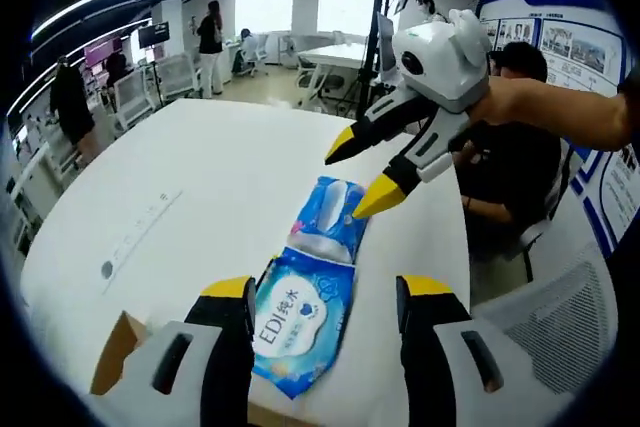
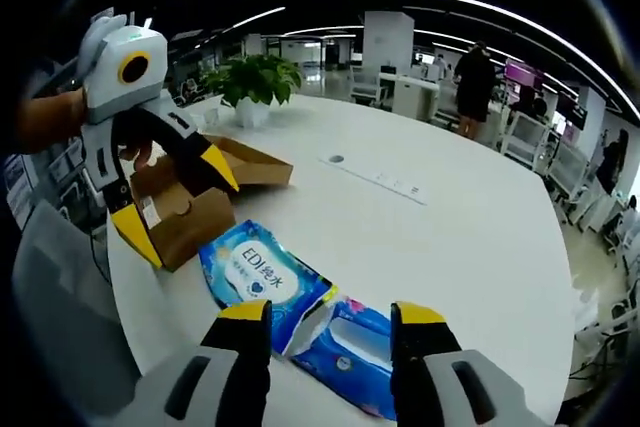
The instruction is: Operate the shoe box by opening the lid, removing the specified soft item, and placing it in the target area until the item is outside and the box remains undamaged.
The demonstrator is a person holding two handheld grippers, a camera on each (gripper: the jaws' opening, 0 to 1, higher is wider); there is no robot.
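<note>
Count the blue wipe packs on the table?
2. The EDI-labelled pack lies beside the cardboard box; the second pack abuts it on the side away from the box.

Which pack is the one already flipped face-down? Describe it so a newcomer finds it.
On the white table, near the brown shoe box, lie two blue wipe packs touching end to end. The face-down pack is farther from the box, unlike the EDI-labelled pack, which shows printed text.
</note>
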